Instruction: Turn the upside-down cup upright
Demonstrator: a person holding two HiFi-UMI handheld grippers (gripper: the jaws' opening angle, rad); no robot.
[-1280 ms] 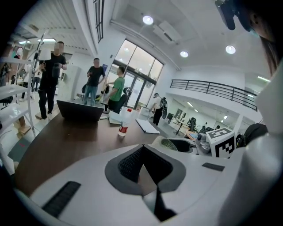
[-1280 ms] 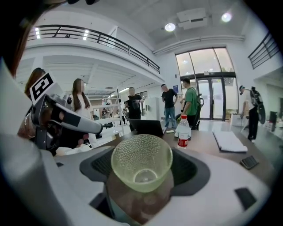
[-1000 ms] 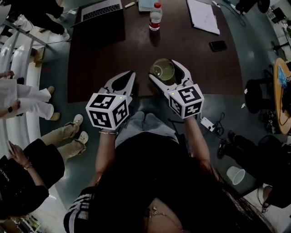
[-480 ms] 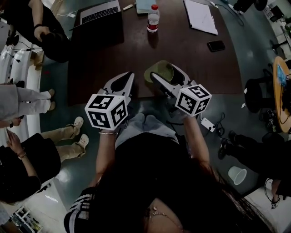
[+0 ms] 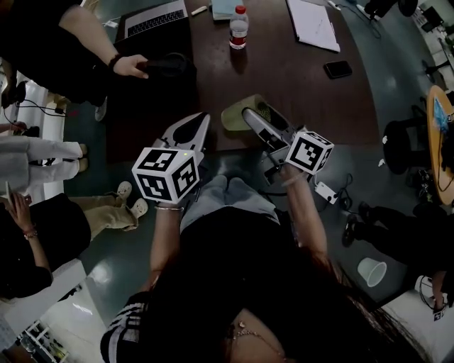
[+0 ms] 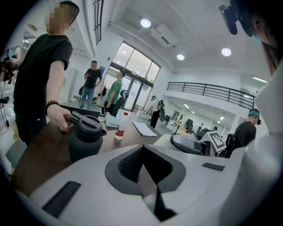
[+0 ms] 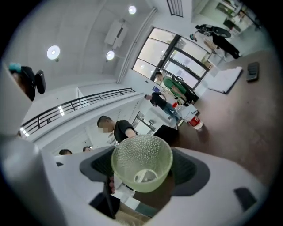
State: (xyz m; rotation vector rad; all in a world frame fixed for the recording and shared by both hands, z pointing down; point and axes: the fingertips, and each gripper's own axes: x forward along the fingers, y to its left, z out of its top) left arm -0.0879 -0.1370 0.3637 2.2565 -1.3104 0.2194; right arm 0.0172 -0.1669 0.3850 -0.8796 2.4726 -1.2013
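Note:
The pale green, bumpy glass cup (image 5: 235,113) is off the table, lying on its side, with my right gripper (image 5: 251,113) shut on it above the dark table's (image 5: 298,85) near edge. In the right gripper view the cup (image 7: 141,162) fills the gap between the two jaws, its wide rim higher than its round base. My left gripper (image 5: 201,119) hovers just left of it at the table edge, shut and empty. In the left gripper view its jaws (image 6: 142,150) meet, and the right gripper (image 6: 194,144) shows to the right.
A person's hand (image 5: 130,66) holds a black jug (image 5: 167,65) on the table's left part; the jug (image 6: 85,137) stands close ahead in the left gripper view. Farther back are a laptop (image 5: 152,18), a water bottle (image 5: 239,28), papers (image 5: 316,25) and a phone (image 5: 338,69).
My right gripper has rolled, tipping the cup from end-on to lying on its side. A person's hand has brought a black jug onto the table's left. The left gripper has stayed put.

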